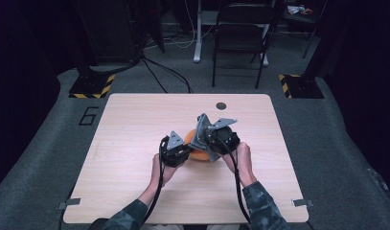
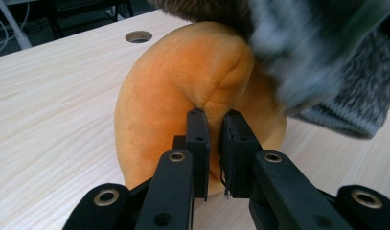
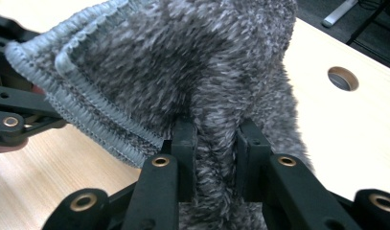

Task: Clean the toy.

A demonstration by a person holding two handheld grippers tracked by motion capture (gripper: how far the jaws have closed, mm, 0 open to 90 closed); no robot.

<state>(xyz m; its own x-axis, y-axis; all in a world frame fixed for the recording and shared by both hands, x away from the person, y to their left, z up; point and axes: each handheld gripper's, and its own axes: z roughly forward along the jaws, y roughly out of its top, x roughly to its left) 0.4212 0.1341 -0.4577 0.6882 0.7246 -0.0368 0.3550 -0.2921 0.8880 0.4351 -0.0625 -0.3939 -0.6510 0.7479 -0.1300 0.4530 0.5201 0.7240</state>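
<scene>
At table centre, near the person's hands, left gripper is pinching a fold of the orange plush, jaws nearly together on it. Right gripper is clamping the grey fuzzy fabric, which is sitting at 1 o'clock from the left jaws, over the plush top. Farther off, floor marking "6" is reading clearly at 10 o'clock.

Black folding chair beyond wooden table; round cable hole near table's far edge.
</scene>
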